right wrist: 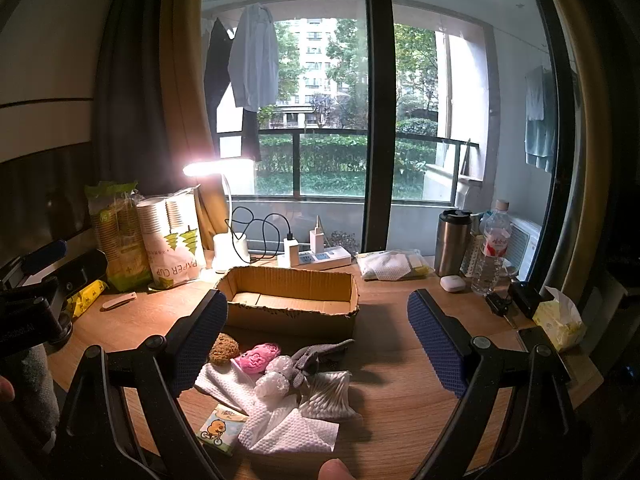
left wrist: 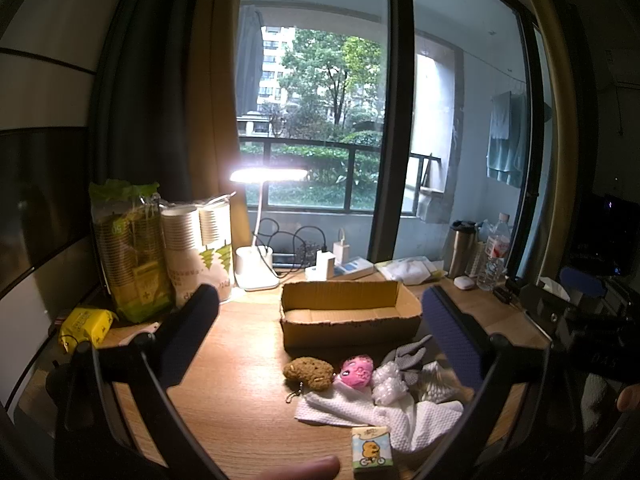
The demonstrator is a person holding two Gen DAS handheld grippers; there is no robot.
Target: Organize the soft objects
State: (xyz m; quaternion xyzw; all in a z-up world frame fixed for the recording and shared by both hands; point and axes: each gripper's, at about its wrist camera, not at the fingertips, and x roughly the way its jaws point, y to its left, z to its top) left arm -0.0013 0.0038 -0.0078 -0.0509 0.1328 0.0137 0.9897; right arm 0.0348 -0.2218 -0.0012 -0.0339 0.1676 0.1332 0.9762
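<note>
An open, empty cardboard box stands mid-desk. In front of it lies a pile of soft things: a brown plush, a pink plush, a grey knitted toy, crumpled bubble wrap, white paper towels, a bag of cotton swabs and a small tissue pack with a duck print. My left gripper is open above and behind the pile, holding nothing. My right gripper is open too, holding nothing.
Paper cup packs and a lit desk lamp stand back left. A power strip with chargers, steel tumbler, water bottle, earbud case and yellow tissue bag are at right. A yellow pack lies left.
</note>
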